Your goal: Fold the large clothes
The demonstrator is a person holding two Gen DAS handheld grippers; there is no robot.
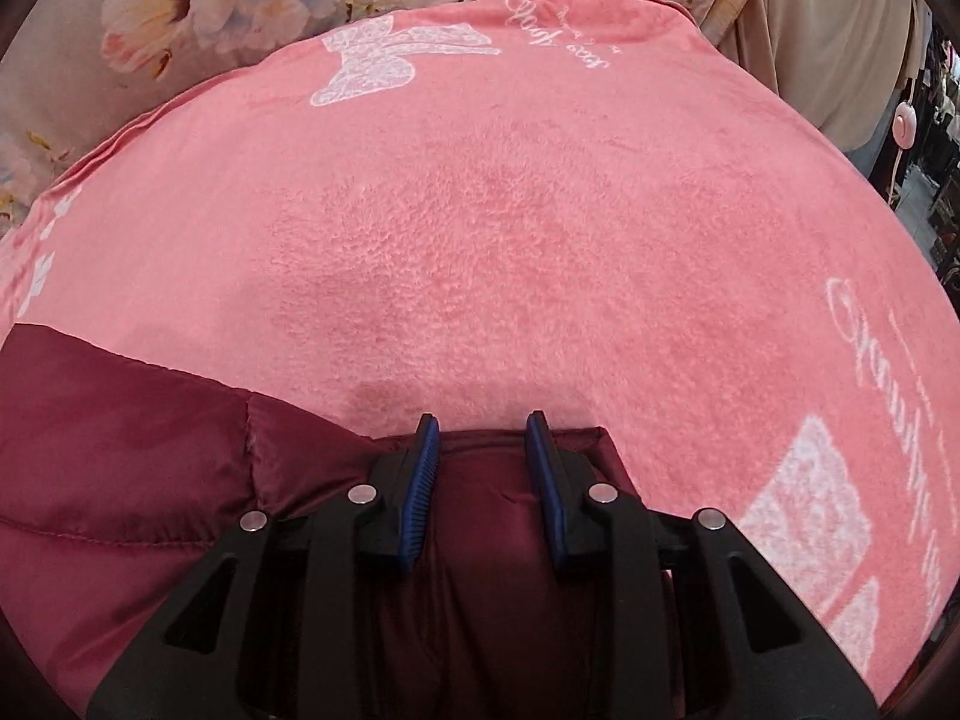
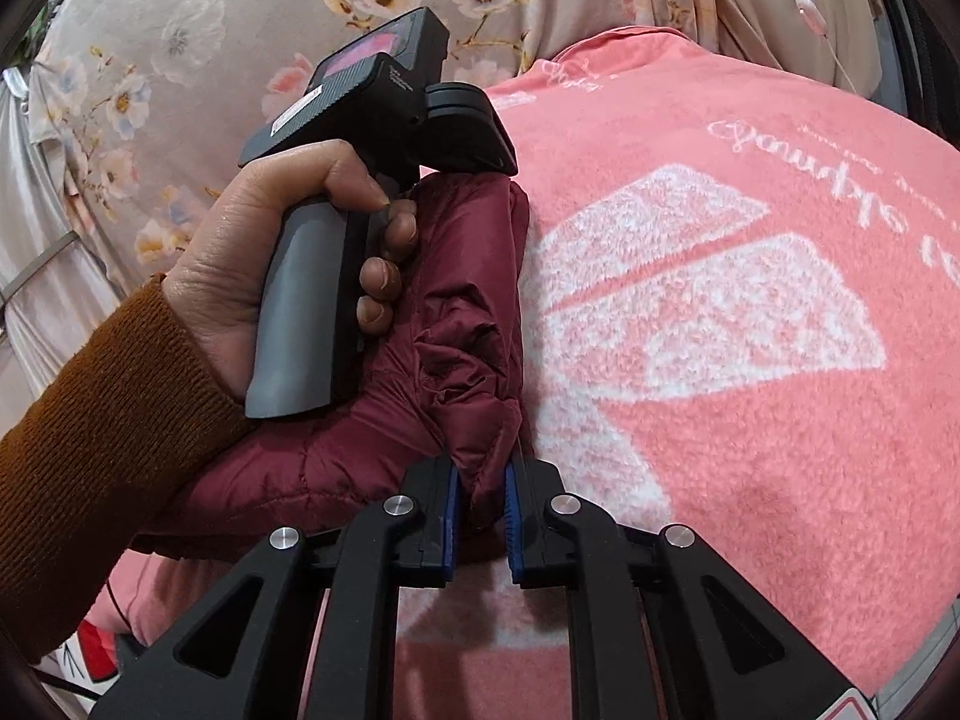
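A: Two grippers are on the maroon puffer jacket (image 2: pixel 456 324), which lies on the pink fleece blanket (image 2: pixel 750 450) near its edge. Your right gripper (image 2: pixel 483 501) pinches a bunched fold of the quilted fabric between its blue pads.

B: And my left?

A: Your left gripper (image 1: pixel 483 450) sits over the jacket's edge with its jaws spread, fabric lying between the fingers but not squeezed. Your left hand (image 2: pixel 270 252) grips the handle, pressed against the jacket.

B: How do I do this fold well?

A: I'd close the left on the hem before lifting, keep both grips level, and carry the slippery shell over evenly so it doesn't slump.

B: Any bins or baskets?

A: None visible; only the floral sheet (image 1: pixel 198 6) beyond the blanket.
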